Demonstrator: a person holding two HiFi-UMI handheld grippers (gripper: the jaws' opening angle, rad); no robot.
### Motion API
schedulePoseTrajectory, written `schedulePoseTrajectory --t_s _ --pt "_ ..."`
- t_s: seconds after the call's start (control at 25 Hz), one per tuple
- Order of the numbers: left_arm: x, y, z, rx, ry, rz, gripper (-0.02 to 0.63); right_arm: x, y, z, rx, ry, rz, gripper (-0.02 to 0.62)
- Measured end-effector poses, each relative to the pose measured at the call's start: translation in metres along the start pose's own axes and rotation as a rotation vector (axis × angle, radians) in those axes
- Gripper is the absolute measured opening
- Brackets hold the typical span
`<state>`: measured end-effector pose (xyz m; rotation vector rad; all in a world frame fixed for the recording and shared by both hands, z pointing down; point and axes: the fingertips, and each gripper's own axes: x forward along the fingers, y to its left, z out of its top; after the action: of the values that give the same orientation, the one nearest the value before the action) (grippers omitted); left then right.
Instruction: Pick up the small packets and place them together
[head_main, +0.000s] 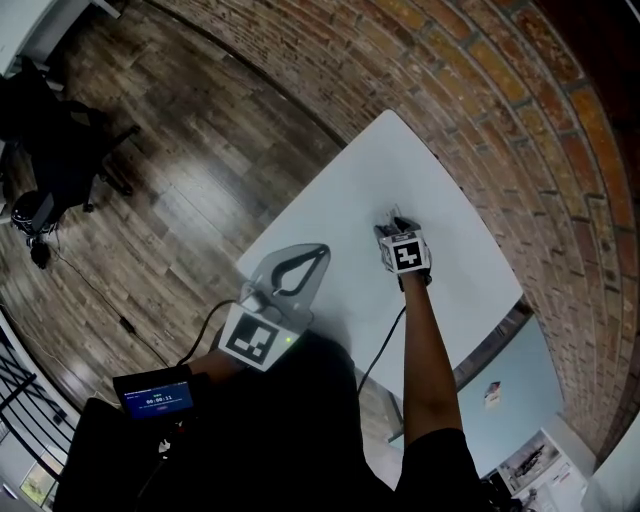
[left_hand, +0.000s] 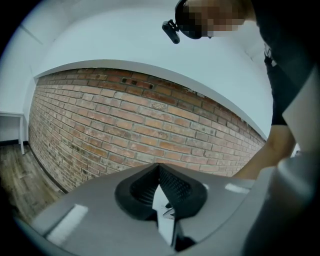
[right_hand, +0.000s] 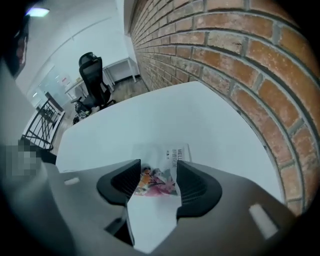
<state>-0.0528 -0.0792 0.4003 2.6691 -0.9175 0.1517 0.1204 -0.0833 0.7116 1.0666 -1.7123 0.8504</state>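
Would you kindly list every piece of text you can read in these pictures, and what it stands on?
"MELL": on the small packet; the smaller print beside it is too small to read.
Screen of the black device: bright digits, too blurred to read.
The printed sheets at the head view's lower right: too small to read.

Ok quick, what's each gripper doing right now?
Left gripper: closed, with what looks like a small white packet pinched between its pads.
Right gripper: open, pointing down over a printed packet lying on the table.
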Motion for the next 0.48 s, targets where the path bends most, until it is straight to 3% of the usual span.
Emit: schedulePoseTrajectory --t_s 0.28,0.36,0.48 --pt "0.005 -0.006 0.002 -0.005 -0.008 -0.009 0.0 -0.002 0.017 -0.014 -0.354 0.079 0.067 0.23" --pt "0.005 -0.006 0.001 -0.005 -0.001 -0.01 0.0 -0.005 0.021 -0.017 -0.392 0.077 0.094 0.236" --pt "0.004 -0.005 0.002 -0.005 0.002 -0.005 0.0 -0.015 0.023 -0.009 -0.357 0.032 0.121 0.267"
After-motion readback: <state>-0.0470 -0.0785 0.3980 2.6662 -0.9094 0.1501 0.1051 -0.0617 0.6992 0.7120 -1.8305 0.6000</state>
